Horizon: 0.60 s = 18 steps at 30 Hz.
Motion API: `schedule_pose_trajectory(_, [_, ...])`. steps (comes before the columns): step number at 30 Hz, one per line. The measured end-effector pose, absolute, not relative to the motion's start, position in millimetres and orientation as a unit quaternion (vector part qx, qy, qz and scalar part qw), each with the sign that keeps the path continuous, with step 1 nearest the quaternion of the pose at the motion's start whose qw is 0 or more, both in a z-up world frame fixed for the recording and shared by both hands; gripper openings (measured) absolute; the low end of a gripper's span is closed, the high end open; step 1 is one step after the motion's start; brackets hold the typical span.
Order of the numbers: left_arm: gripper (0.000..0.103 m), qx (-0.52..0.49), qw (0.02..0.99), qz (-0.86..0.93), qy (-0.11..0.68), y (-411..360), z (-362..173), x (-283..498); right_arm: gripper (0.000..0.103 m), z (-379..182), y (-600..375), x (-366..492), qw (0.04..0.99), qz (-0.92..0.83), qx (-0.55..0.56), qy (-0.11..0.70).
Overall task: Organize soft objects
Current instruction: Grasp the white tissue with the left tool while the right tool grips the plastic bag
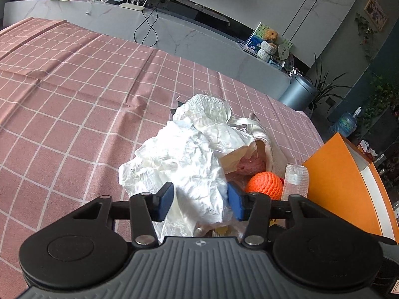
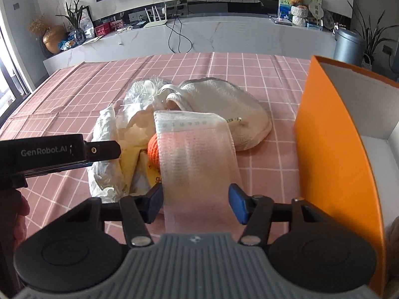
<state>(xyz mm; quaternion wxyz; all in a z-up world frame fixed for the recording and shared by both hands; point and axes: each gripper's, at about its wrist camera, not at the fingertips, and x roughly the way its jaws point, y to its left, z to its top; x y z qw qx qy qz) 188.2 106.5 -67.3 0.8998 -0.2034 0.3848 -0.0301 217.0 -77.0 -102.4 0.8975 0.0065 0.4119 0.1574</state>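
A heap of soft things lies on the pink checked tablecloth (image 1: 62, 94). In the left wrist view, crumpled white tissue (image 1: 179, 164) fills the space between my left gripper's (image 1: 200, 200) blue pads; the jaws stand open around it. Behind it are a clear plastic bag (image 1: 212, 114), a cream slipper (image 1: 264, 144), an orange knitted ball (image 1: 264, 185) and a white gauze roll (image 1: 296, 179). In the right wrist view, my right gripper (image 2: 197, 205) is open around the gauze roll (image 2: 197, 154), with gaps to both pads. The ball (image 2: 153, 148) and slipper (image 2: 232, 112) lie behind it.
An open orange box (image 2: 331, 149) with a white inside stands at the right of the heap; it also shows in the left wrist view (image 1: 344, 186). The left gripper's body (image 2: 59, 150) reaches in from the left. A marble TV bench (image 2: 199, 32) lies beyond the table.
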Motion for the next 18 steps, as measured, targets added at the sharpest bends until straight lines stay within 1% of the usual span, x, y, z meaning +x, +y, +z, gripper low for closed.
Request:
schedule_pose_trajectory(2, [0.039, -0.203, 0.9, -0.032, 0.384, 106, -69, 187, 0.041, -106, -78, 218, 0.891, 0.167, 0.018, 0.422])
schedule_pose_trajectory(3, [0.034, -0.202, 0.9, -0.031, 0.384, 106, -69, 185, 0.038, -108, -78, 217, 0.889, 0.169, 0.023, 0.425])
schedule_pose_trajectory(5, [0.028, -0.199, 0.902, -0.028, 0.383, 106, -68, 182, 0.017, -110, -80, 216, 0.887, 0.174, 0.029, 0.426])
schedule_pose_trajectory(6, [0.025, -0.198, 0.902, -0.028, 0.382, 106, -67, 180, 0.012, -110, -80, 216, 0.887, 0.175, 0.028, 0.426])
schedule_pose_trajectory(7, [0.024, -0.196, 0.903, -0.027, 0.382, 106, -66, 178, 0.004, -110, -81, 215, 0.886, 0.176, 0.028, 0.427])
schedule_pose_trajectory(8, [0.023, -0.192, 0.905, -0.024, 0.379, 106, -65, 175, 0.0, -111, -82, 215, 0.885, 0.178, 0.031, 0.428])
schedule_pose_trajectory(10, [0.022, -0.185, 0.91, -0.02, 0.372, 106, -61, 169, 0.0, -109, -83, 213, 0.886, 0.176, 0.033, 0.429])
schedule_pose_trajectory(18, [0.022, -0.178, 0.92, -0.017, 0.349, 105, -42, 138, 0.0, -92, -95, 193, 0.897, 0.175, 0.034, 0.404])
